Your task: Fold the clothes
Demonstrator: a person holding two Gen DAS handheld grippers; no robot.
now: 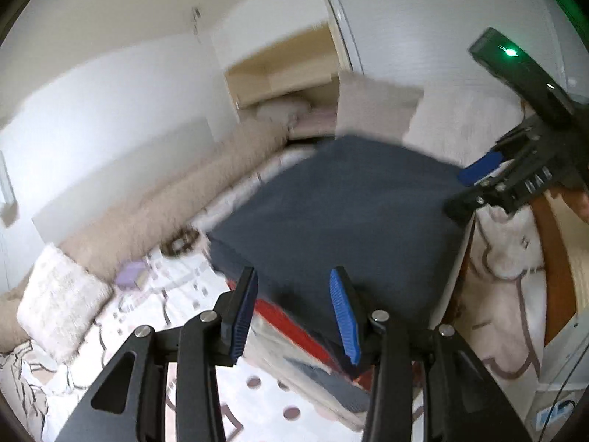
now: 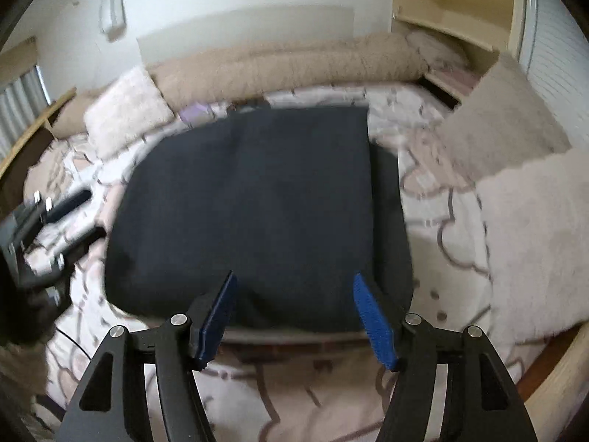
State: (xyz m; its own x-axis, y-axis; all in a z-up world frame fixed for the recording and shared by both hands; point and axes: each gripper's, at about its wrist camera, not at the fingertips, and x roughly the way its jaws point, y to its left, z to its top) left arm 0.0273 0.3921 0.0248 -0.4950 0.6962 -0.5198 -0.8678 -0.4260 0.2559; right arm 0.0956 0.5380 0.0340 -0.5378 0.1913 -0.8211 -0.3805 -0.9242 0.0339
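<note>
A folded dark navy garment point(image 1: 338, 213) lies on top of a stack of folded clothes point(image 1: 294, 331) with red and pale layers, on the bed. It also shows in the right wrist view point(image 2: 254, 199) as a flat dark square. My left gripper point(image 1: 294, 294) is open and empty, just above the stack's near edge. My right gripper point(image 2: 294, 302) is open and empty at the garment's near edge. The right gripper also shows in the left wrist view point(image 1: 482, 176) at the garment's far right corner. The left gripper shows in the right wrist view point(image 2: 70, 217) at the left of the garment.
The bed cover point(image 2: 441, 228) is white with a brown line pattern. A long beige bolster point(image 2: 287, 62) and a fluffy white pillow point(image 2: 125, 110) lie at the head. Another white pillow point(image 2: 533, 243) lies to the right. A wooden shelf point(image 2: 452, 3) stands by the wall. The wooden bed edge point(image 2: 559, 379) curves at the lower right.
</note>
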